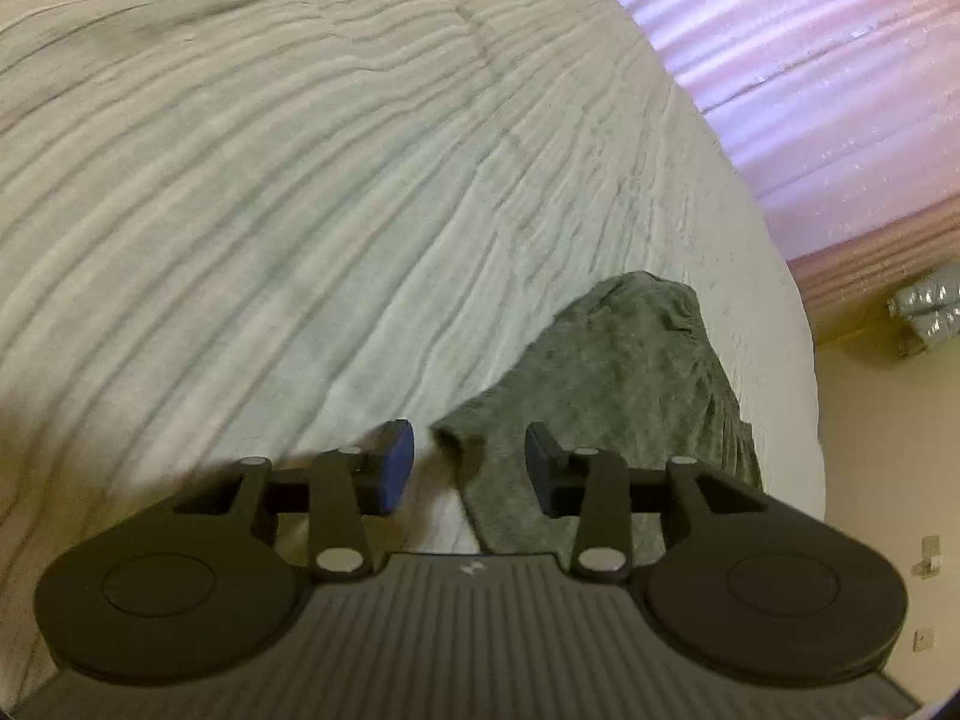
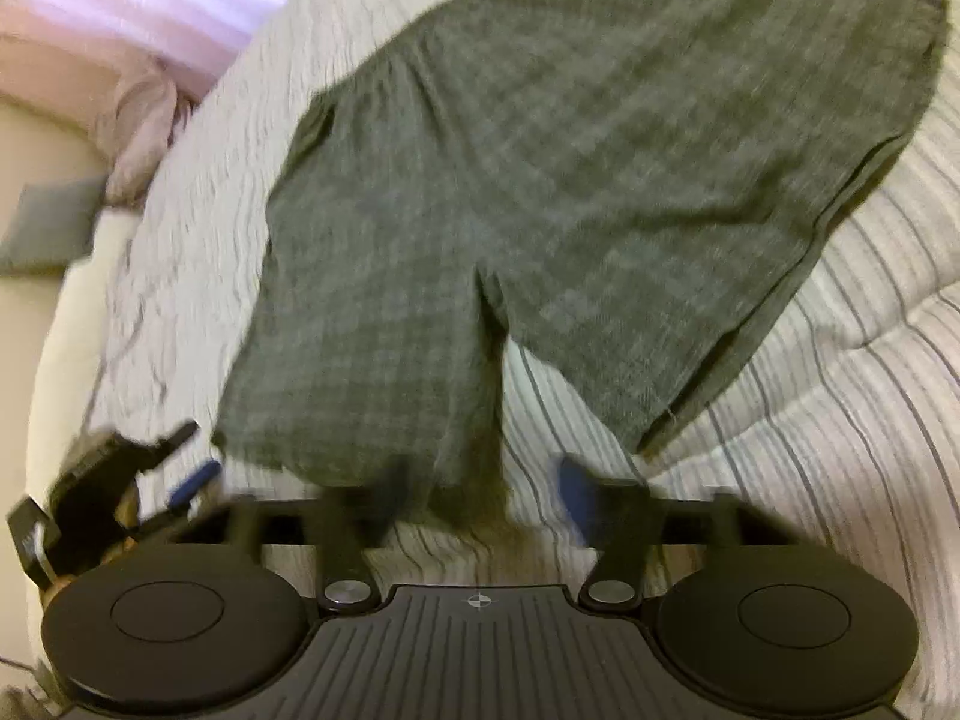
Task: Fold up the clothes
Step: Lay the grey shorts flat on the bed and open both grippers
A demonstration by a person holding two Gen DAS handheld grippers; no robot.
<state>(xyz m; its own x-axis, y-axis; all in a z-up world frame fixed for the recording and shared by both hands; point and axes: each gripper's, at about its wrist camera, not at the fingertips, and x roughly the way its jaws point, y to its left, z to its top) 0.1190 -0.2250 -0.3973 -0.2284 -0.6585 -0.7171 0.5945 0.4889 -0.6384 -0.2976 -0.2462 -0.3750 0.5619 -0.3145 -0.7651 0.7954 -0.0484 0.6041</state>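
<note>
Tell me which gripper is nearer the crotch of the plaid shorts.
Right. The right gripper straddles the leg hem just below the crotch of the shorts; the left gripper sits at that leg's outer hem corner, farther off.

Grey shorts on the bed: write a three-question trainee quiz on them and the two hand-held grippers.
1. True or false: the grey shorts lie spread out on the striped bedspread.
2. Multiple choice: the right hand-held gripper is A) open, B) shut on the shorts, C) out of view.
3. Short answer: in the left wrist view, what lies between the fingers of the left hand-held gripper?

Key
1. True.
2. A.
3. An edge of the shorts; the jaws stand open and nothing is clamped.
</note>
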